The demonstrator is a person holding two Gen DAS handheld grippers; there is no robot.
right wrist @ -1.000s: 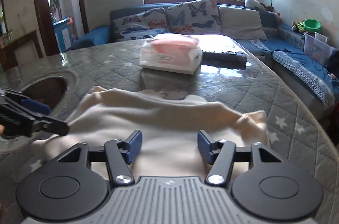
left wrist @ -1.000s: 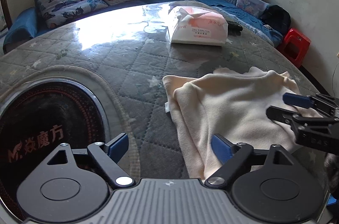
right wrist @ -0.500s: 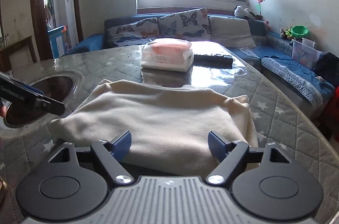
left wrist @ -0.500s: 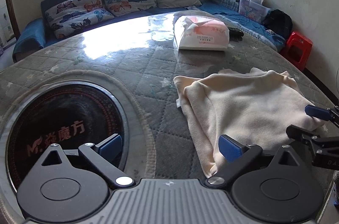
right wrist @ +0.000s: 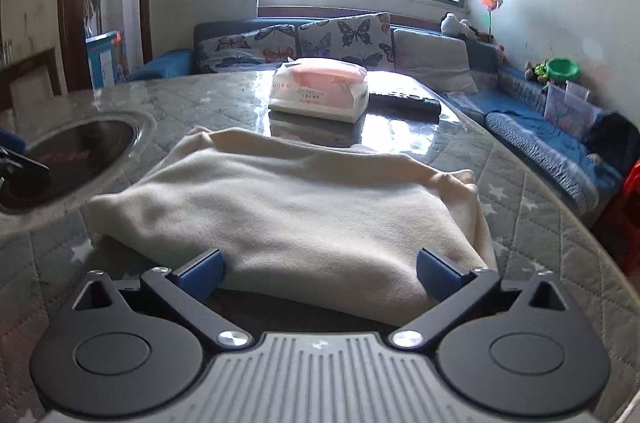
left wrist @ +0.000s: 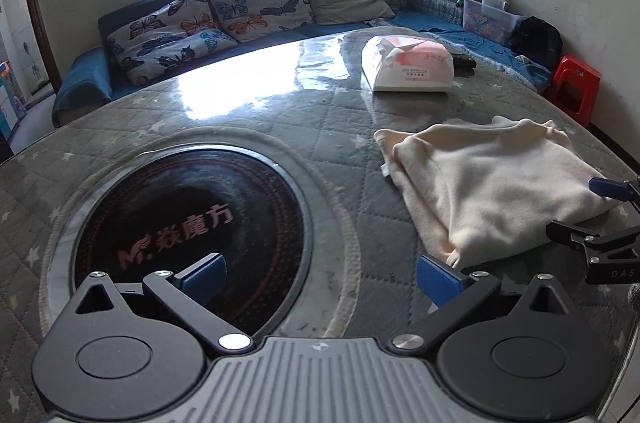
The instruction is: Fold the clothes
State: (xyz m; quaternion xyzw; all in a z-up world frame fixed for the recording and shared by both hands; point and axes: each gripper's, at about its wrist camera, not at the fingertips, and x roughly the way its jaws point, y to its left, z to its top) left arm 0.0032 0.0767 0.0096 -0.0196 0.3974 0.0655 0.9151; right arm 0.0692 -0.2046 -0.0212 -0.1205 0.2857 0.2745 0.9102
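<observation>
**Cream garment lies folded, both tongs spread and empty**

The cream garment (right wrist: 288,207) rests on the quilted surface (left wrist: 248,127) as a compact, layered rectangle, its edges doubled over so that a lower layer peeks out along the side nearest the left tongs (left wrist: 320,277). It lies directly ahead of the right tongs (right wrist: 320,269) and off to the right of the left tongs, touching neither. That is the shape the task asks for, though one moment cannot tell whether a further fold is intended.

The right tongs stand released, their blue pads wide apart, with the near hem of the garment just beyond and between them; nothing is pinched. Seen from the left wrist view, the same tool (left wrist: 600,219) hangs beside the garment's near right corner, fingers apart. The left tongs are likewise spread and grip nothing; below them lies the round dark cooktop (left wrist: 192,223) set into the surface, so this tool sits clear of the cloth.

The spread of both tools suits a bundle that holds its own form: soft fleece-like fabric stays put once laid flat, so no grip is needed to keep it folded. The garment sits near the edge of the surface closest to the tongs, likely because that is where both tools reach it comfortably.

Farther ahead of the tongs, beyond the garment, a pink-and-white tissue pack (right wrist: 318,89) sits with a dark remote control (right wrist: 404,101) just to its right, both well apart from the cloth and out of the working area.
</observation>
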